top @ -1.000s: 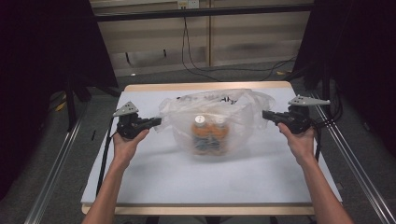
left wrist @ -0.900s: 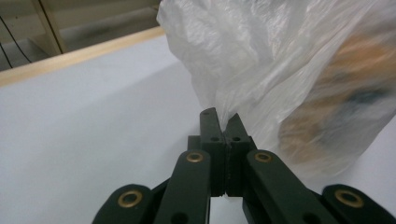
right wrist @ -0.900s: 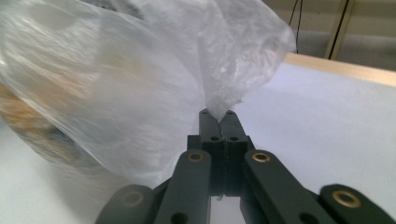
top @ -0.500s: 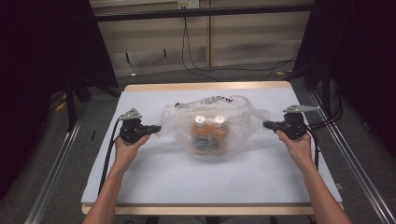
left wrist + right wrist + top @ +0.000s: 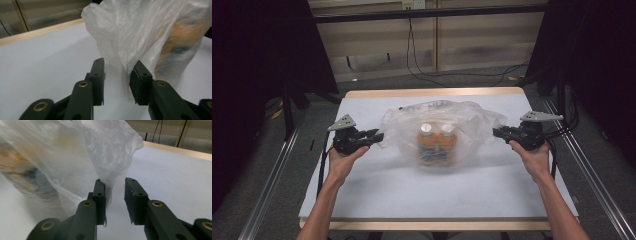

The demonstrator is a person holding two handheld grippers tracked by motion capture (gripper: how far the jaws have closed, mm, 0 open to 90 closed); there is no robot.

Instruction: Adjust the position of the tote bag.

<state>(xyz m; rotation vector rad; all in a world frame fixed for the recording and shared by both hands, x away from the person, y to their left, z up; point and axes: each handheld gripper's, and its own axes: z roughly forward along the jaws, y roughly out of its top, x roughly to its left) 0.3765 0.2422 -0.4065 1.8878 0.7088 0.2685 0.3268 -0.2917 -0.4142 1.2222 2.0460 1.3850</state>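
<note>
clear plastic bag (image 5: 439,120) holds two orange bottles (image 5: 438,141); left claw (image 5: 374,136) and right claw (image 5: 498,132) parted, gripping nothing.

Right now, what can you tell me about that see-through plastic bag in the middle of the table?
The plastic bag is thin, clear and very crinkly, like soft film. It sits slumped on the pale table, a bit nearer the far edge. Inside stand two orange bottles with white caps, side by side. Its left and right ends bunch into loose folds. The left gripper and right gripper have just been opening; a fold of film hangs between each gripper's parted jaws, brushing one pad, not pinched.
</note>
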